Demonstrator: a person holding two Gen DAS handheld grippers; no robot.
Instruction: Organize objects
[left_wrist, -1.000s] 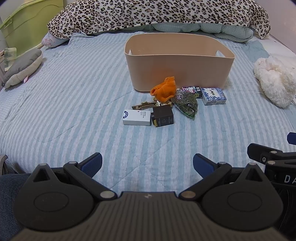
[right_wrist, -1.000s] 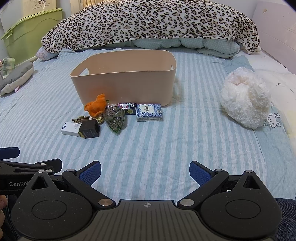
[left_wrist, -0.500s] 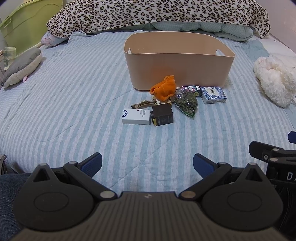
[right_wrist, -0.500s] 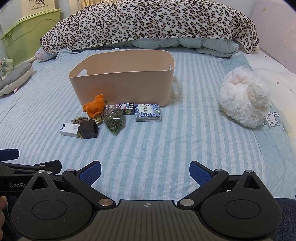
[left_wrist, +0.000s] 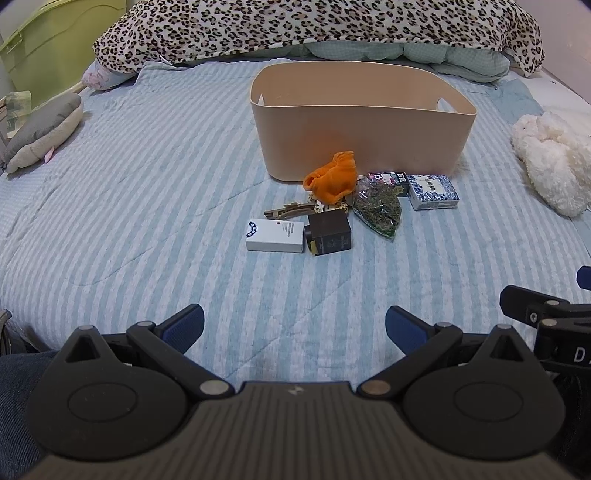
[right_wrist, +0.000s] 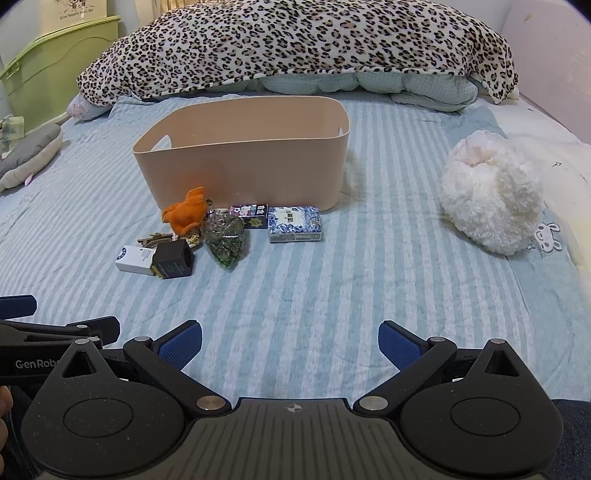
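Both tools were held released over the bed, well short of the clutter.

The left tool (left_wrist: 294, 325) and right tool (right_wrist: 290, 341) were spread wide and empty. The small items (left_wrist: 328, 236) were heaped ahead, just before the beige bin (right_wrist: 243, 166) on the striped bed (right_wrist: 332, 288).

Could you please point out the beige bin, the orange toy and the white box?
Beige bin (left_wrist: 362, 144), left wrist view, on its front wall.
Orange toy (left_wrist: 332, 181), left wrist view, on its body.
White box (left_wrist: 275, 235), left wrist view, on its top face.
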